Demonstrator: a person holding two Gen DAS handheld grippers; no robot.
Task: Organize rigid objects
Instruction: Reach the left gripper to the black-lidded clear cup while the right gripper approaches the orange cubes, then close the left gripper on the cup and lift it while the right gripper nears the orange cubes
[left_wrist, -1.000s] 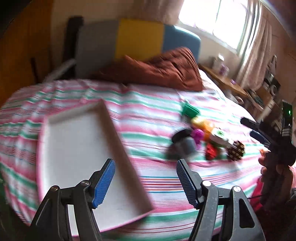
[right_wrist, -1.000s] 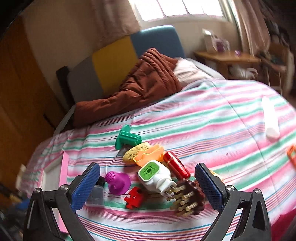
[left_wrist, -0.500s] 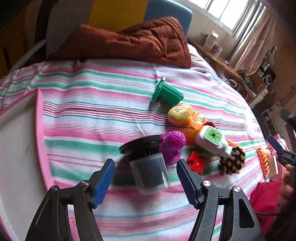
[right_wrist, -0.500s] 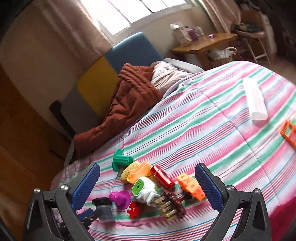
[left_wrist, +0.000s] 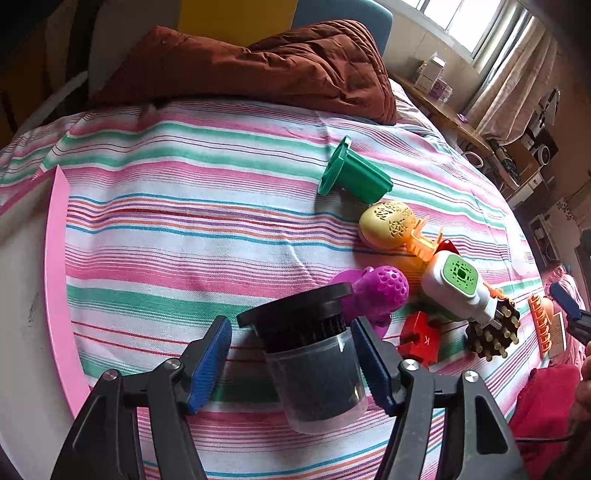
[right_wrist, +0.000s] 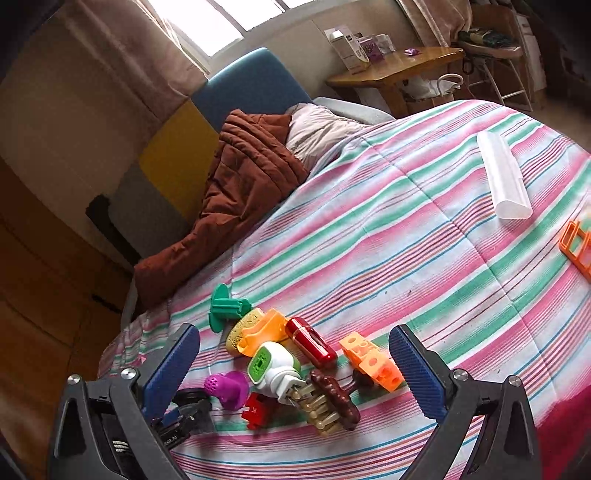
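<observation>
A clear jar with a black lid (left_wrist: 314, 380) lies tilted on the striped bedspread, between the fingers of my left gripper (left_wrist: 291, 332). The jaws are closing; the right pad is at the jar's side and a gap shows on the left. Beyond the jar is a pile: purple perforated knob (left_wrist: 373, 291), red block (left_wrist: 419, 339), white-and-green plug (left_wrist: 454, 288), brown brush (left_wrist: 495, 336), yellow egg (left_wrist: 388, 221), orange clip (left_wrist: 421, 243), green spool (left_wrist: 354, 175). My right gripper (right_wrist: 293, 339) hovers open over that pile with nothing between its fingers.
A white tray with a pink rim (left_wrist: 55, 277) lies at the left of the bed. A red tube (right_wrist: 312, 343) and an orange block (right_wrist: 373, 360) belong to the pile. A clear tube (right_wrist: 504, 181) and an orange frame (right_wrist: 576, 247) lie far right. A brown quilt (left_wrist: 258, 62) lies behind.
My left gripper swung from above the tray rightward and down to the jar, and its jaws narrowed around it. The right gripper's view rolled and drew back a little.
</observation>
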